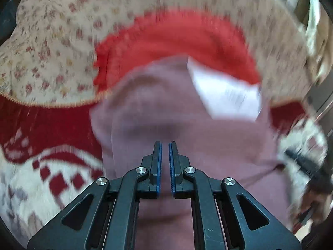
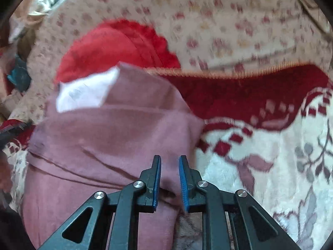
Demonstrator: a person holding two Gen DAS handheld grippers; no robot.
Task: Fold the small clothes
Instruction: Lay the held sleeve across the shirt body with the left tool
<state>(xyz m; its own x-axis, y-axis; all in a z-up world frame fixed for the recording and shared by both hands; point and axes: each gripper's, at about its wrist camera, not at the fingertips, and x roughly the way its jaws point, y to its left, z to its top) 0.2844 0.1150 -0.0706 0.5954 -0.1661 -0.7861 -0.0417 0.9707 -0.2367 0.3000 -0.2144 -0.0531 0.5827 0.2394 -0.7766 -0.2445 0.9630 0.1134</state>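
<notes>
**Mauve garment under both grippers, fold edge lying far of the fingers**

Bedding forms the work surface: a red-and-cream patterned blanket [image 2: 260,166] nearest us, with a cream floral sheet [image 1: 52,41] overlapping it on the far side. Both views are motion-blurred, so we report fine detail with caution.

We find the mauve garment [image 2: 104,135] spread on the blanket, a white care label [image 1: 226,95] exposed on its far portion. A red garment [image 1: 177,35] lies just beyond it, touching or slightly under its far edge; we cannot tell which.

Left gripper [image 1: 165,145]: fingers nearly together, a narrow gap visible, mauve cloth filling the background between them. We cannot confirm that cloth is pinched.

Right gripper [image 2: 169,160]: fingers clearly parted, poised over the garment's near right edge, where cloth gives way to blanket.

We judge the garment's folded far edge runs left to right across both views, ahead of both sets of fingers. The right gripper sits nearer the right-hand border, the left gripper over the middle. Any coming fold would, in our judgement, turn on carrying cloth across that left-right line.
</notes>
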